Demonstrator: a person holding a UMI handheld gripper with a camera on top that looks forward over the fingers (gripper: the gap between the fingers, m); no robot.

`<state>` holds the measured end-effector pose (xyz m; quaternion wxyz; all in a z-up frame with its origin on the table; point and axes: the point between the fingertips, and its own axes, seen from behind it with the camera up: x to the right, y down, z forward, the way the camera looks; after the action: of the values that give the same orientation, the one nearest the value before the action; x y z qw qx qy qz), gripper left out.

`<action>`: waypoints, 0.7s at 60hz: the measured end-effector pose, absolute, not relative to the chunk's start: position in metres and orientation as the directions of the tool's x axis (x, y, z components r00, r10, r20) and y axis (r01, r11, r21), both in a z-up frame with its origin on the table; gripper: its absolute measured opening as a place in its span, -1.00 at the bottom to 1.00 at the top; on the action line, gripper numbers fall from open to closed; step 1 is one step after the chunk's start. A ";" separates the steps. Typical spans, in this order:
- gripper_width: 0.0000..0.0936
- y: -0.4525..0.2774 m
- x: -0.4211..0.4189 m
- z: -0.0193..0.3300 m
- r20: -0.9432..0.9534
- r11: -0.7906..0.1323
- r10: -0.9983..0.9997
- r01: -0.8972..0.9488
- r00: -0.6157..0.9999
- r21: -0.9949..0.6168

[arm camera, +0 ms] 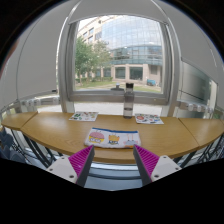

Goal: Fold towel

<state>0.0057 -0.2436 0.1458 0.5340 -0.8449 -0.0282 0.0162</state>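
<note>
Oddly, towel unseen; gripper [112, 163] fingers apart above wooden table [60, 128]

The gripper [111, 165] is held level, pointing straight ahead, with its two fingers rising symmetrically into the gripper view. The fingers stand spread wide apart with a broad gap between them and nothing held in it. Each finger shows its magenta pad [68, 158] on the inner face, the two pads angled toward each other.

Magenta pads [70, 158] line the tongs [110, 165], above a tan wooden table [50, 128] bearing multicoloured printed sheets [113, 138].
</note>
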 end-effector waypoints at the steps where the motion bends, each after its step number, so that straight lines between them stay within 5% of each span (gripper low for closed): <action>1: 0.69 -0.244 0.004 0.145 0.002 -0.429 0.074 0.034 0.997 -0.902; 25: 0.62 -0.116 -0.110 0.042 -0.031 -0.504 0.135 0.041 0.990 -0.863; 37: 0.39 -0.047 -0.126 0.012 0.029 -0.540 0.045 0.049 0.999 -0.840; 42: 0.13 -0.033 -0.123 0.000 0.065 -0.565 0.003 0.056 0.998 -0.823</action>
<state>-0.1226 -0.0326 0.0003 0.4660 -0.8842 -0.0167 -0.0280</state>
